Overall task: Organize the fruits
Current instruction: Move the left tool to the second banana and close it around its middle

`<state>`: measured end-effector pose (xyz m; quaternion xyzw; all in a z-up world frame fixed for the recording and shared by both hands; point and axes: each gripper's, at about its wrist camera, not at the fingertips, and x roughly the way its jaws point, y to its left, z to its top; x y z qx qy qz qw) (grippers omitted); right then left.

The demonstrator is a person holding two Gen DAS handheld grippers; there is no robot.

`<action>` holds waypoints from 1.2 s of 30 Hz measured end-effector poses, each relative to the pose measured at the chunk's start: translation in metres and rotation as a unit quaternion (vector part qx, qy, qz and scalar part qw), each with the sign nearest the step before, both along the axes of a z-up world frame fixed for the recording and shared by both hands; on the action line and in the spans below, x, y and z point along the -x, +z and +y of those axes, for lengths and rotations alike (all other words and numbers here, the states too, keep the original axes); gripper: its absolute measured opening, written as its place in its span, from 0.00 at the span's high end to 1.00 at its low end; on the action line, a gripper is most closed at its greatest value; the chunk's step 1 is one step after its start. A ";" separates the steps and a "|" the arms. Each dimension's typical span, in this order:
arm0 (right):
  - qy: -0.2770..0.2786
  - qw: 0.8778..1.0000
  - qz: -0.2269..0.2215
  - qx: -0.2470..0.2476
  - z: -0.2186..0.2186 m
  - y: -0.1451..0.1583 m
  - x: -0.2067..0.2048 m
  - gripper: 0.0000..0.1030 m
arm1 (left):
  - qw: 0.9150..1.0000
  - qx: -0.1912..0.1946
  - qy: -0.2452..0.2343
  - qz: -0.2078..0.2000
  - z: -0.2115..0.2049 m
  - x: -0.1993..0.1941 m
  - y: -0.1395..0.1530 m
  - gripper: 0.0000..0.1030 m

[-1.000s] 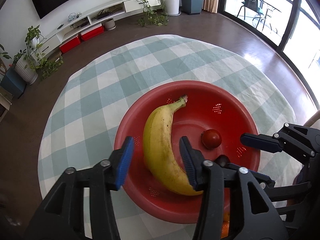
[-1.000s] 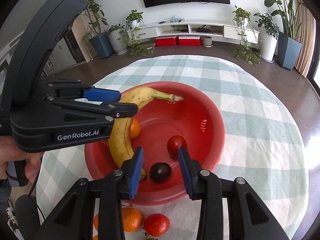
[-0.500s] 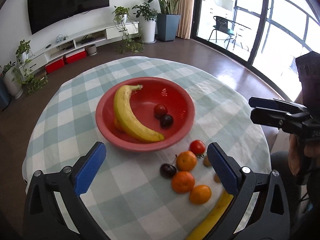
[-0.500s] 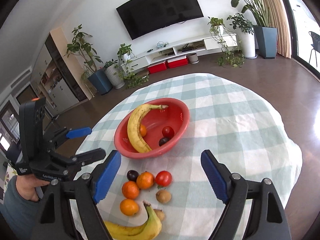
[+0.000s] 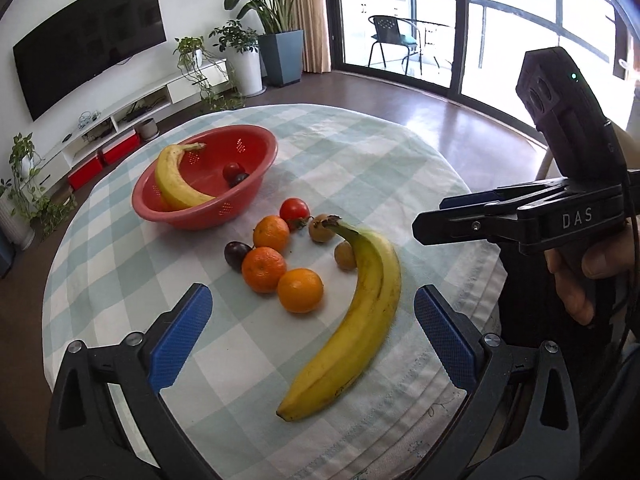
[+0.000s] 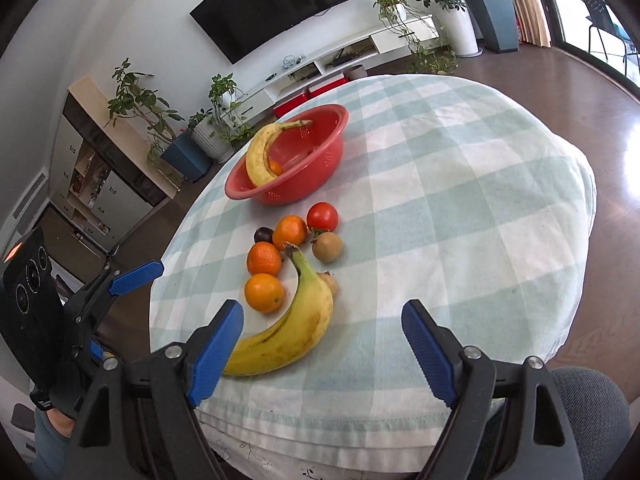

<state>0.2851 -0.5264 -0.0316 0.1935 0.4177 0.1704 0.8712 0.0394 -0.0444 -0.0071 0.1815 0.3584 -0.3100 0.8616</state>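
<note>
Both claws agape, empty: L claw (image 5: 312, 340) & R claw (image 6: 322, 354) over banana (image 5: 352, 332)

Both grippers have withdrawn from the red bowl (image 5: 208, 216) to the near table edge. The left gripper (image 5: 314, 334), a second ago narrowed around the bowl's banana (image 5: 176, 184), now stands wide open and empty. The right gripper (image 6: 322, 354), then hovering narrowly over the dark plum (image 5: 241, 178) in the bowl, is likewise spread wide. The loose fruit at the bowl's 5 o'clock, including the second banana (image 5: 352, 320), has come fully into view.
</note>
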 end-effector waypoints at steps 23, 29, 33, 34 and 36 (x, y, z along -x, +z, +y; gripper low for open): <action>-0.048 0.998 -0.014 -0.037 -0.034 0.003 0.015 0.19 | 0.987 -0.090 -0.103 0.088 -0.067 -0.026 -0.056 0.51; -0.046 0.998 -0.010 -0.044 -0.037 0.001 0.015 0.19 | 0.984 -0.105 -0.098 0.106 -0.071 -0.040 -0.070 0.63; -0.037 0.999 0.000 -0.038 -0.033 -0.001 0.014 0.19 | 0.984 -0.104 -0.096 0.113 -0.073 -0.045 -0.074 0.64; -0.035 0.999 0.000 -0.035 -0.031 -0.001 0.014 0.19 | 0.983 -0.105 -0.095 0.114 -0.074 -0.047 -0.075 0.64; -0.031 0.999 -0.001 -0.031 -0.029 -0.001 0.014 0.19 | 0.983 -0.106 -0.092 0.118 -0.076 -0.051 -0.077 0.65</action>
